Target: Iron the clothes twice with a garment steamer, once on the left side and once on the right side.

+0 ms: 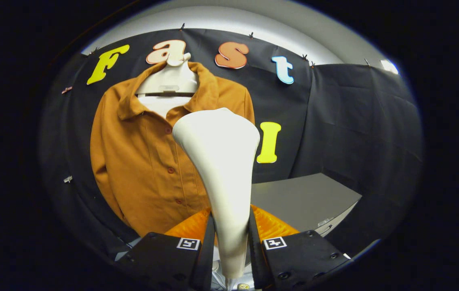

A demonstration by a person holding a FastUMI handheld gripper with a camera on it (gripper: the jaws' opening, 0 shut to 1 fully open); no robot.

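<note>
A brown button-up shirt (144, 161) hangs on a white hanger (169, 81) against the booth's black wall, ahead and to the left of my fingers. My gripper (231, 238) is shut on the white garment steamer (221, 161), both fingers pressing its narrow handle. The steamer's wide head rises from between the fingers and stands in front of the shirt's right half, near the button line. Whether the head touches the cloth cannot be told. The shirt's right front is partly hidden behind the steamer.
A grey table top (302, 202) lies to the right, beyond the fingers, with its front edge near the right finger. Black cloth wall (354, 121) closes the back and right side.
</note>
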